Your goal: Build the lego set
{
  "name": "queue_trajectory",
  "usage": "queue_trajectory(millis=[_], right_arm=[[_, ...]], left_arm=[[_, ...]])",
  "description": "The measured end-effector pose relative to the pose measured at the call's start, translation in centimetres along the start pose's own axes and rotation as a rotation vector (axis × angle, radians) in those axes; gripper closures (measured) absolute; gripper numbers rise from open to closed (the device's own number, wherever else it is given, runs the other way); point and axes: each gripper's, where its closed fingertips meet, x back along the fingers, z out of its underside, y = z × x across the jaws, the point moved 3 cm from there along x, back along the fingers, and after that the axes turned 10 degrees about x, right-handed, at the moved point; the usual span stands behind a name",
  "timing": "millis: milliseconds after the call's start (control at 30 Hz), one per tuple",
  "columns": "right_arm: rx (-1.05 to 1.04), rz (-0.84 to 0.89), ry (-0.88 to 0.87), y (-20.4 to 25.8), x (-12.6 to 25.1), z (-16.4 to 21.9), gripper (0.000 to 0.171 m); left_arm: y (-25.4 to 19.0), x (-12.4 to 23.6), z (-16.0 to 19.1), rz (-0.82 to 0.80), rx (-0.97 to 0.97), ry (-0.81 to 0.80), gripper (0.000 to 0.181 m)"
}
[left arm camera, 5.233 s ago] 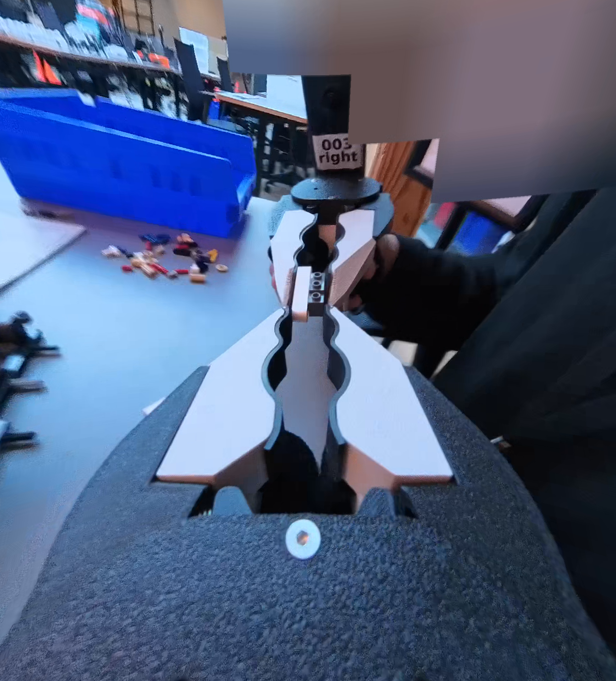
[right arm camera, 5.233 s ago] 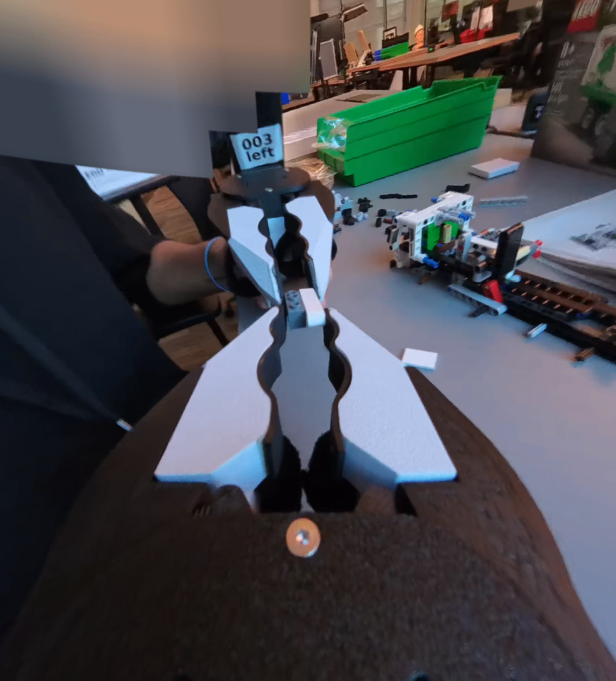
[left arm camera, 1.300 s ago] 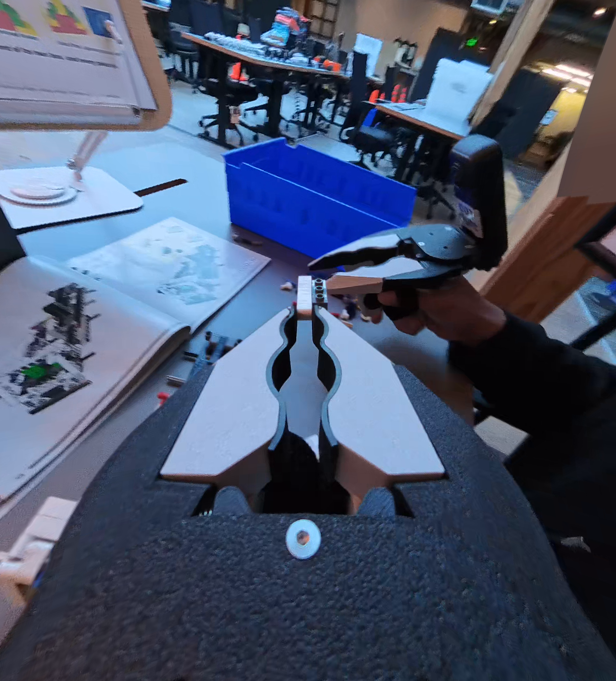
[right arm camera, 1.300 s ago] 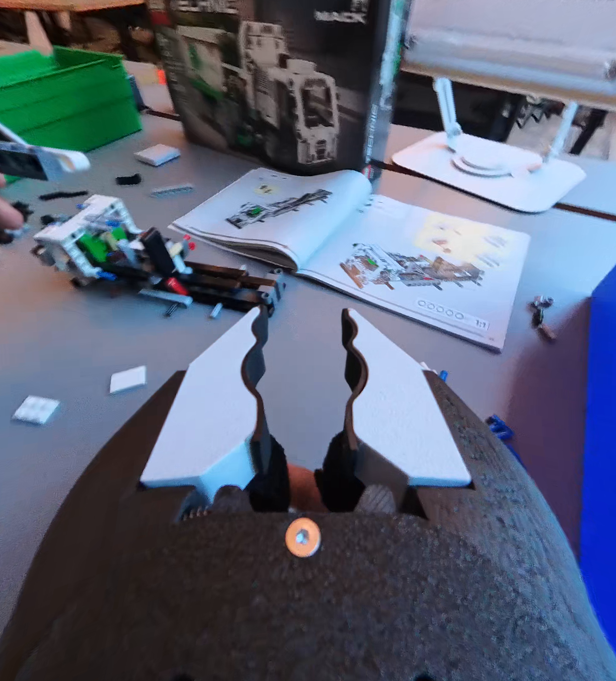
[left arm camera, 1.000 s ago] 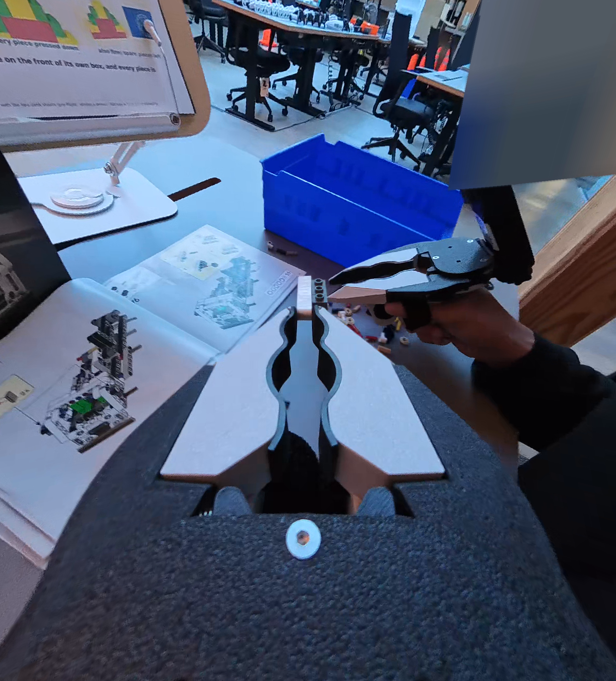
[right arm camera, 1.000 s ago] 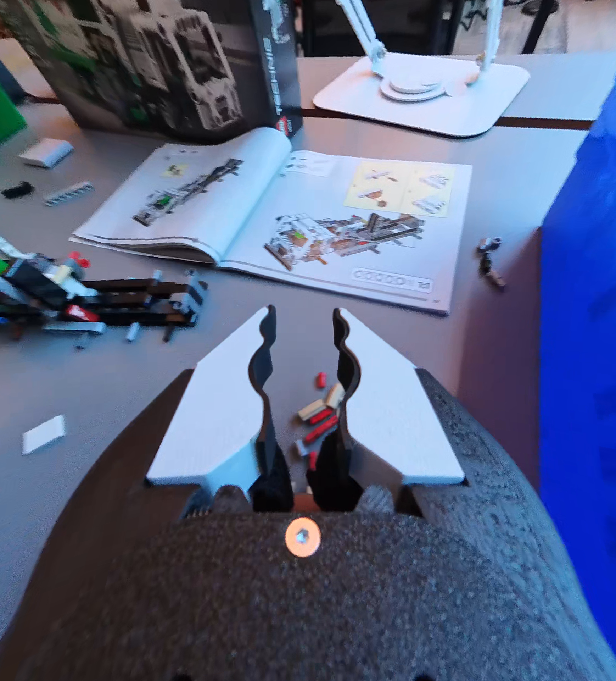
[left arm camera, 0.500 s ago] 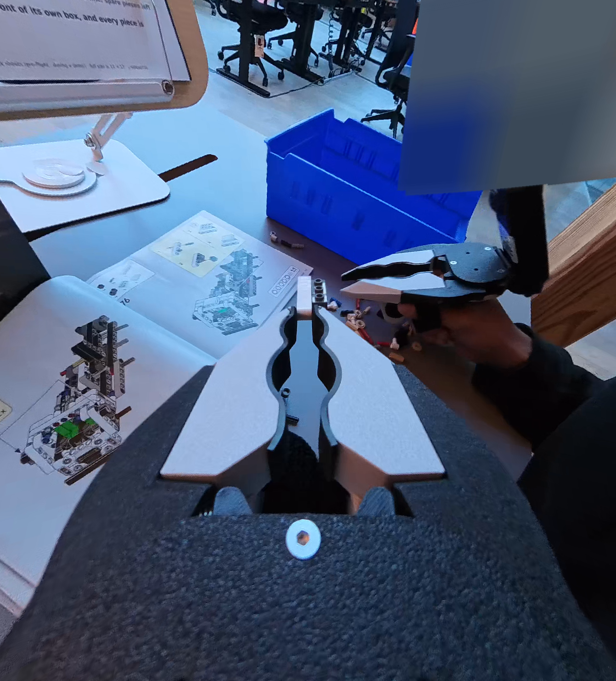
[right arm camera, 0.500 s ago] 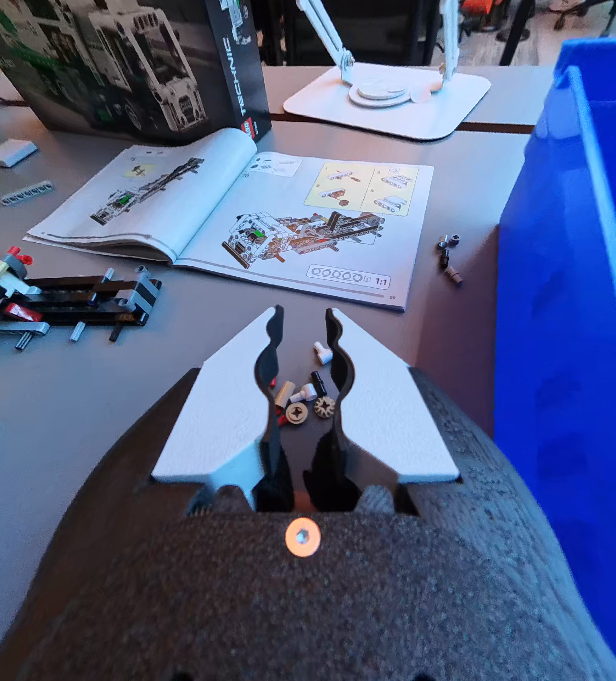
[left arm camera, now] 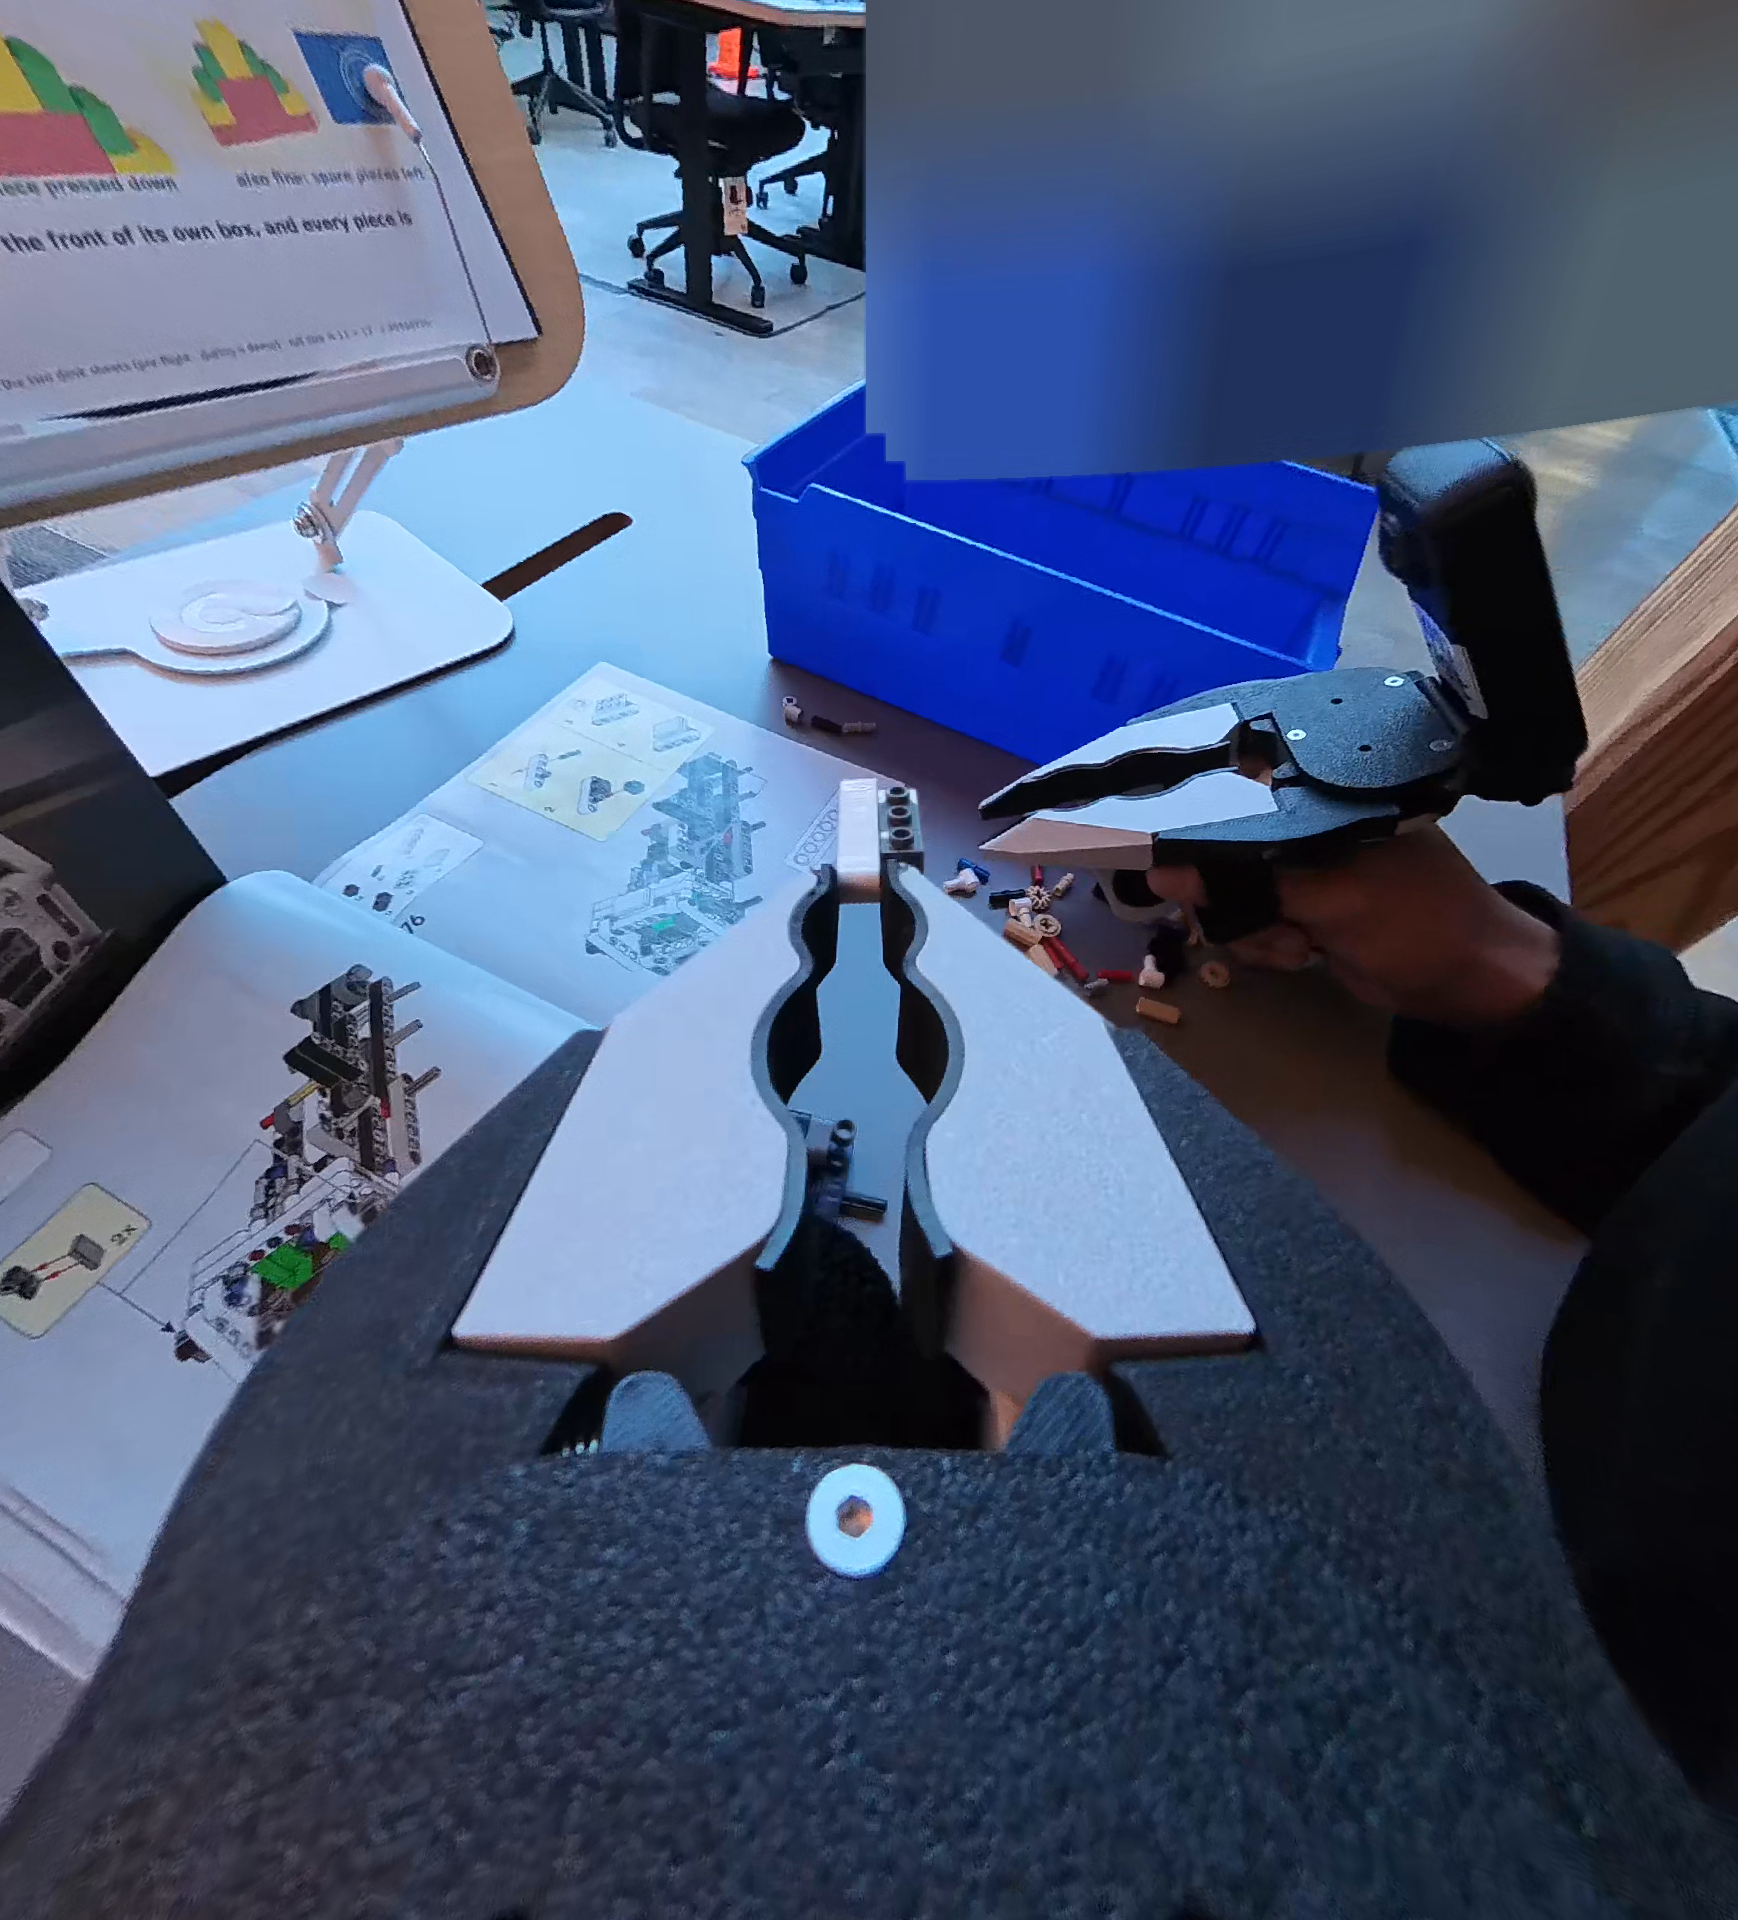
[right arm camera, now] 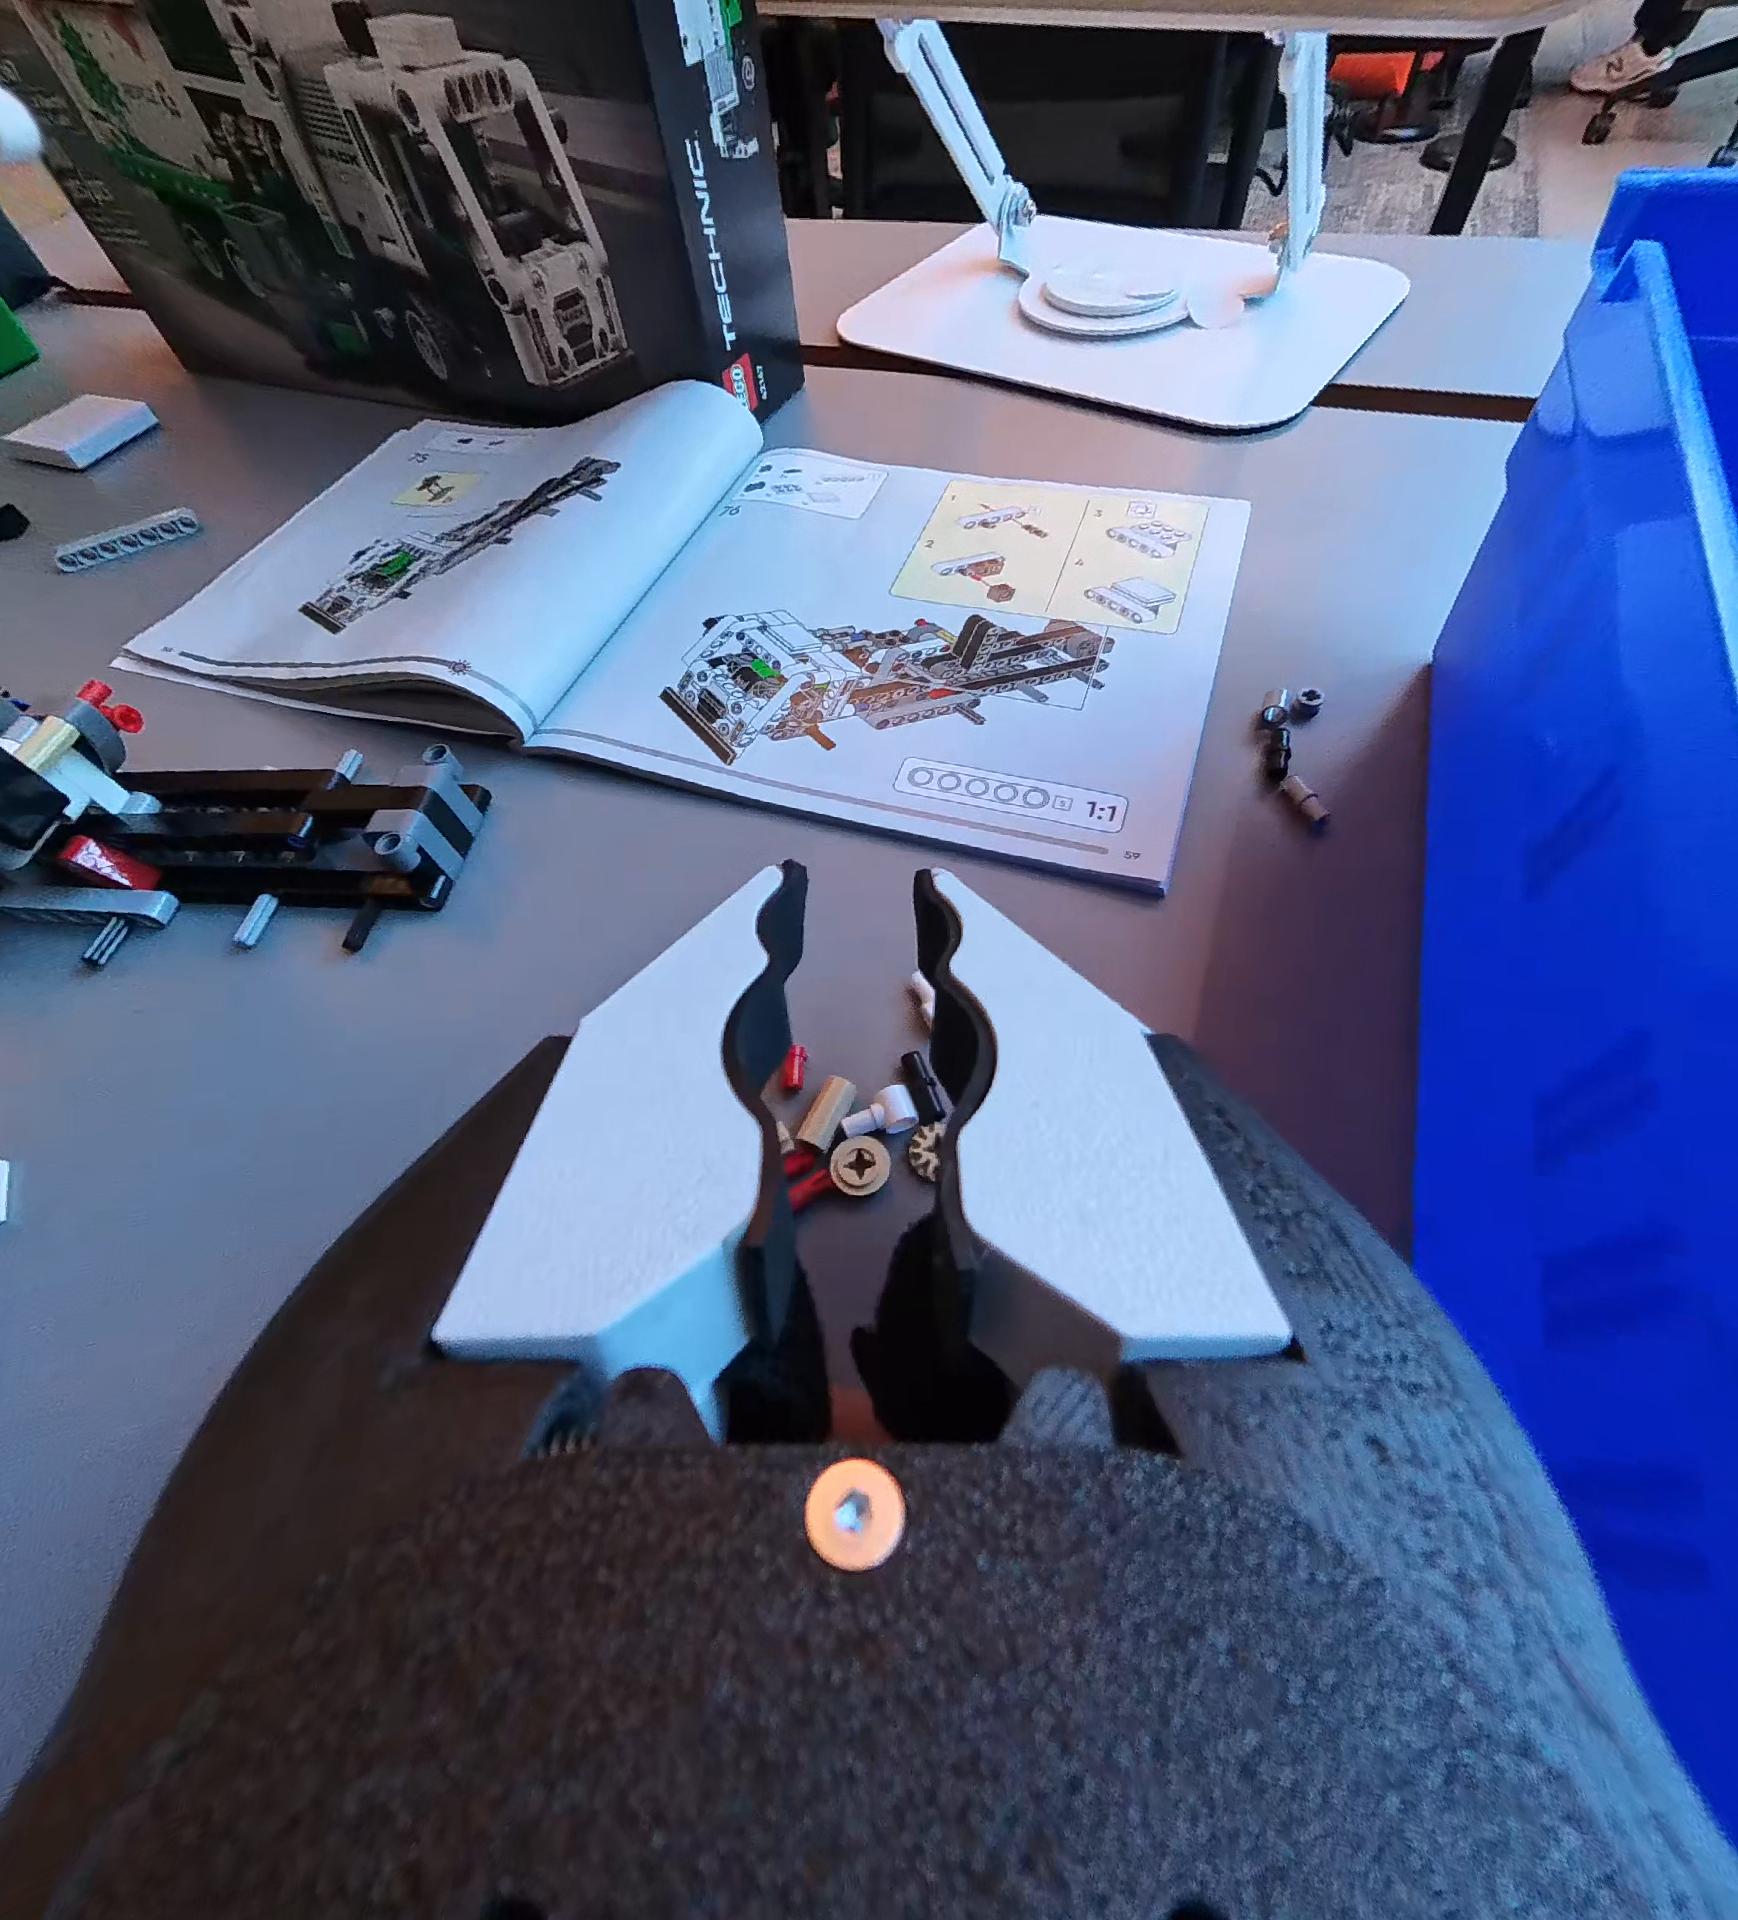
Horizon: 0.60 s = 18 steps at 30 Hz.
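cool, bluish daylight is fairly bright in both views. the worktop (right arm camera: 221,1060) carries a soft sheen and faint shadows. wide-angle bending curves the edges. the blue bin (right arm camera: 1623,935) looks soft and smeared at the right; the near tong housings are grainy. a mosaic patch covers the left view's top right.

The printed sheet on the stand (left arm camera: 169,208) runs off the top and left edges in the left wrist view; the blue bin (left arm camera: 1031,603) has its far part covered by a blur patch, and in the right wrist view it runs off the right edge; the half-built model (right arm camera: 117,821) is cut by the left edge; the box (right arm camera: 408,187) loses its top; the small loose parts (right arm camera: 854,1132) between the right gripper's (right arm camera: 854,883) fingers are partly hidden by them, and several are too small to tell apart.
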Motion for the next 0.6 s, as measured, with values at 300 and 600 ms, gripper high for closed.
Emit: queue_trajectory(millis=[300, 600], right_arm=[[-0.012, -0.022, -0.006, 0.2, 0.0, -0.1, 0.151], [0.009, -0.023, 0.001, 0.4, -0.1, -0.1, 0.152]], left_arm=[[-0.2, 0.7, 0.3, -0.001, 0.009, -0.014, 0.174], [-1.0, 0.3, 0.3, 0.018, -0.009, -0.015, 0.174]])
